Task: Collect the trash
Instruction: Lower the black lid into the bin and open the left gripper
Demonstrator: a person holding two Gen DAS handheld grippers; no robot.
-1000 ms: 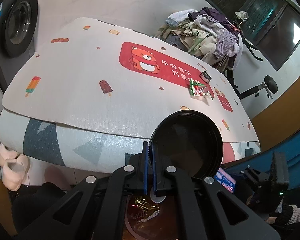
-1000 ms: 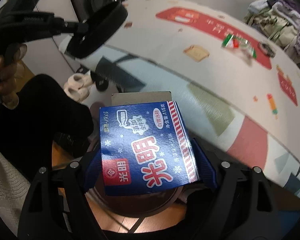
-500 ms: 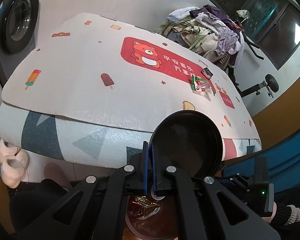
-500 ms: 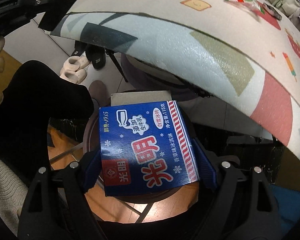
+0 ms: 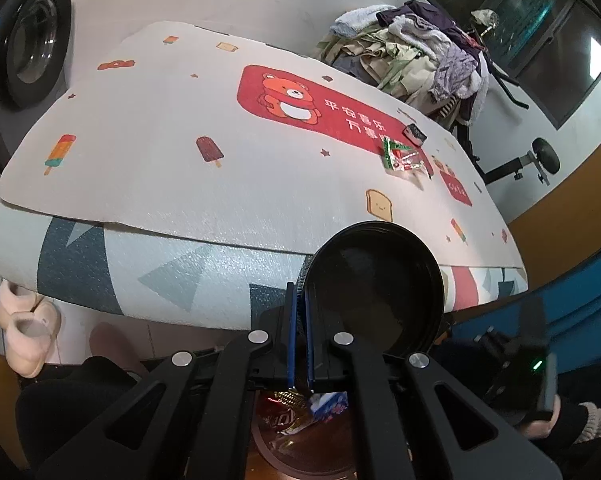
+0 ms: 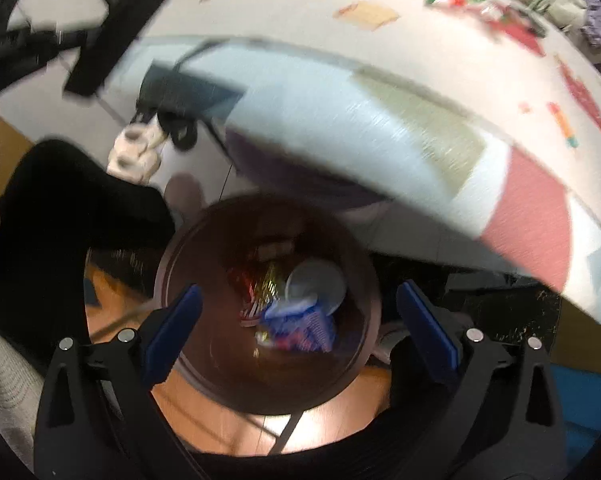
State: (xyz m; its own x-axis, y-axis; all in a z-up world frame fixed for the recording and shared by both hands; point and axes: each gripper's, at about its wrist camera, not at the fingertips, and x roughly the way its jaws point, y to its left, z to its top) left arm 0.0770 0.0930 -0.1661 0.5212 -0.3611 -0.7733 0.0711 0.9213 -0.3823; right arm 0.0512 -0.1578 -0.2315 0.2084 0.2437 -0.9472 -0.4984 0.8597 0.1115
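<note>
1. The left gripper (image 5: pixel 299 344) is clamped on the rim of a round black lid (image 5: pixel 374 286), held on edge.
2. Beyond the lid lies the patterned mat (image 5: pixel 180 168).
3. A green wrapper (image 5: pixel 402 158) lies on the mat, far beyond the lid.
4. Below the lid, a blue carton (image 5: pixel 328 404) sits in the bin (image 5: pixel 296 456).

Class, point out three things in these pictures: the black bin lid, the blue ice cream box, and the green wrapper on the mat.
black bin lid (image 5: pixel 374 286): left wrist view, inner face.
blue ice cream box (image 6: pixel 300 326): right wrist view, printed face, in bin.
green wrapper (image 5: pixel 400 158): left wrist view, its middle.
</note>
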